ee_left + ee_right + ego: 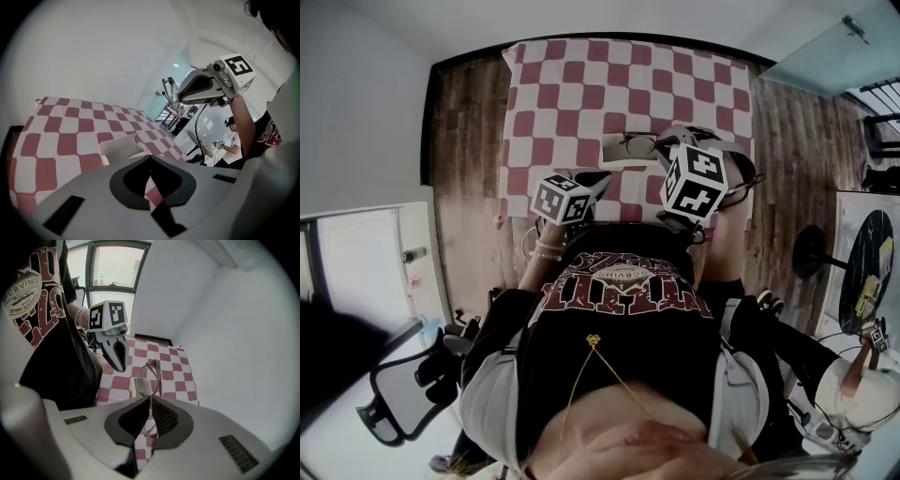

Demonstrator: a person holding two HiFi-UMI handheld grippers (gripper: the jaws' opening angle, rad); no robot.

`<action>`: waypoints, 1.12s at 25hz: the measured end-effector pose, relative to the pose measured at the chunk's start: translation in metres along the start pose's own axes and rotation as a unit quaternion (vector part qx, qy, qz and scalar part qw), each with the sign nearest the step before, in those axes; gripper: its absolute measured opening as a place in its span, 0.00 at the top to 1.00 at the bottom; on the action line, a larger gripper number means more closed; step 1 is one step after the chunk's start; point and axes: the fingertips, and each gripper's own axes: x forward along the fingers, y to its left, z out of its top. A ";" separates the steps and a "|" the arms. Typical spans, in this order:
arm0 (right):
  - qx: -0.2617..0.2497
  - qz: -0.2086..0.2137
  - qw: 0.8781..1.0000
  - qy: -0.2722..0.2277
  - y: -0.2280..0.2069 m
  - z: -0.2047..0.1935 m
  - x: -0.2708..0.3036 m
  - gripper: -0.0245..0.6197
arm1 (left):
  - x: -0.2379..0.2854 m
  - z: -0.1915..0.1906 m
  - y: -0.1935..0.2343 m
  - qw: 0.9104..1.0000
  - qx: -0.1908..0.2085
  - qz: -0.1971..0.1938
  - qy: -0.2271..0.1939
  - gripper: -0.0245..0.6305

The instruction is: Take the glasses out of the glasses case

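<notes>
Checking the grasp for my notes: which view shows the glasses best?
The right gripper view: the glasses stand close up, clamped between the jaws of the right gripper. The head view shows them small; the left gripper view, only a thin frame far off.

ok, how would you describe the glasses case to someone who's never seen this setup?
Find the red-and-white checked cloth spread in front of the person. The glasses case lies on it toward the person's side, roughly midway across. It is plain white and boxy, the only thing resting on the cloth; the glasses are up in the right gripper, not lying there.
</notes>
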 end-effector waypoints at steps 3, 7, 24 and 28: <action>0.001 0.001 1.000 0.000 0.000 -0.001 0.000 0.91 | 0.001 -0.002 0.000 1.000 -0.001 -0.003 0.004 0.96; 0.001 0.000 1.000 0.000 -0.001 -0.002 0.001 0.91 | 0.002 -0.002 -0.002 1.000 -0.002 -0.006 0.008 0.96; -0.007 -0.003 1.000 -0.003 0.002 0.000 -0.004 0.91 | 0.004 -0.006 -0.007 1.000 0.002 -0.007 0.014 0.96; -0.008 -0.002 1.000 -0.003 0.002 0.000 -0.005 0.91 | 0.003 -0.007 -0.007 1.000 0.001 -0.007 0.014 0.96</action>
